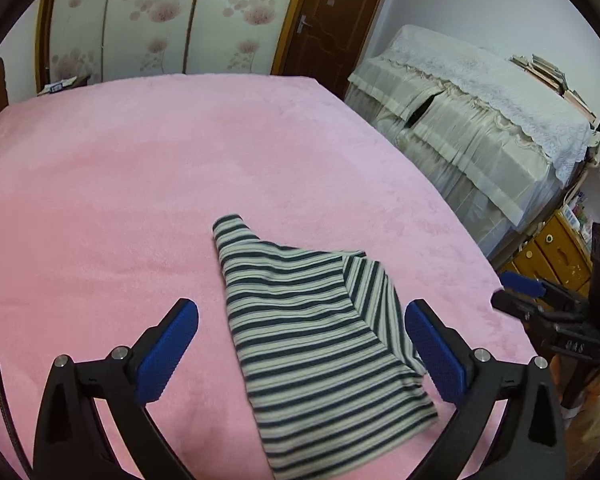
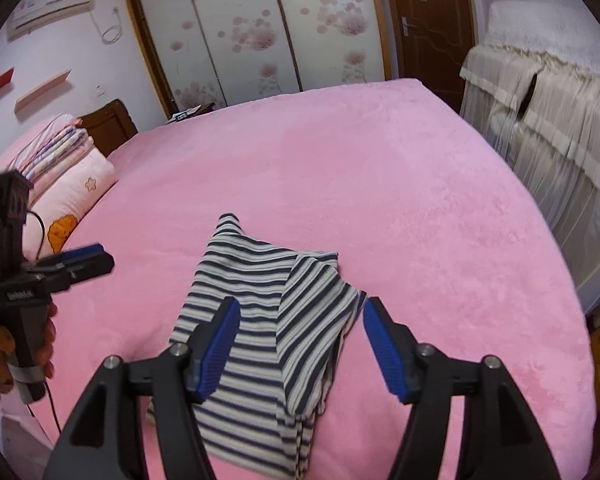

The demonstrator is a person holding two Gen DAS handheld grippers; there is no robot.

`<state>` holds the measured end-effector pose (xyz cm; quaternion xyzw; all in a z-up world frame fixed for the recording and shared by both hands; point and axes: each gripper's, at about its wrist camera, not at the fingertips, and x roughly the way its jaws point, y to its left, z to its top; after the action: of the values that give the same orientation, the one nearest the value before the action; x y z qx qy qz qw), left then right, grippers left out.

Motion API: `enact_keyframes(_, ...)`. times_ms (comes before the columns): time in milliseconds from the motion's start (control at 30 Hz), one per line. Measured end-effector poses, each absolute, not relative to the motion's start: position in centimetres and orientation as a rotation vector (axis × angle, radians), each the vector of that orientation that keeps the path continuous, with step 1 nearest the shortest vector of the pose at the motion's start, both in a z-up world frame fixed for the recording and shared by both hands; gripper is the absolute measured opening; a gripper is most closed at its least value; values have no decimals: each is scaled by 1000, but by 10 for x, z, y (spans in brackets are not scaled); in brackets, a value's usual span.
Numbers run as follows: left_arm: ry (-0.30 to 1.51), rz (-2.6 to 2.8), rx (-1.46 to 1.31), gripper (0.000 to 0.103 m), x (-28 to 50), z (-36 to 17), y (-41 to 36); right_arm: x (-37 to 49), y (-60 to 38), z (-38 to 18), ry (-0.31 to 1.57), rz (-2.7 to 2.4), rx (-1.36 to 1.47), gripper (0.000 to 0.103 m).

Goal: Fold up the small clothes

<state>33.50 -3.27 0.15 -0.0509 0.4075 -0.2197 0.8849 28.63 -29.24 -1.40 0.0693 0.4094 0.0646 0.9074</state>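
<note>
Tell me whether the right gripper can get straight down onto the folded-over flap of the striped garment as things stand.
Probably yes. The right gripper hangs open above the striped garment, its flap showing between the blue pads; nothing else lies on the pink bedspread nearby, and the left gripper is off to the side.

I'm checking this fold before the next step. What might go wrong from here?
1. The folded-over flap of the striped garment lies loose and rumpled, so it may slip open.
2. Both the left gripper and the right gripper are open above it, holding nothing; a re-grasp could pinch the pink blanket.
</note>
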Motion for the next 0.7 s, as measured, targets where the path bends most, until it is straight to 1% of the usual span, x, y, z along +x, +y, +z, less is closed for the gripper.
enact_keyframes(33, 839, -453, -104, 103, 330, 6, -31, 281, -290, -10, 847, 144, 144, 74)
enact_keyframes(100, 832, -437, -93, 103, 320, 14, -29, 274, -290, -3, 850, 163, 158, 76)
enact_keyframes(167, 836, -453, -75, 103, 313, 15, -32, 269, -289, 1, 866, 202, 183, 81)
enact_keyframes(200, 846, -460, -58, 103, 310, 15, -34, 268, -289, 0, 871, 215, 189, 85)
enact_keyframes(333, 869, -512, 14, 103, 300, 8, -44, 265, -287, -6, 899, 212, 166, 87)
enact_keyframes(400, 888, -535, 28, 103, 299, -1, -49, 268, -289, -17, 933, 231, 185, 91)
enact_keyframes(500, 951, -551, 28, 103, 305, -31, -54, 276, -294, -40, 978, 266, 247, 94)
enact_keyframes(600, 1044, -561, -18, 103, 321, -72, -56, 287, -301, -72, 1022, 283, 298, 98)
enact_keyframes(700, 1108, -554, -53, 103, 338, -110, -55, 303, -314, -110, 1083, 296, 374, 98)
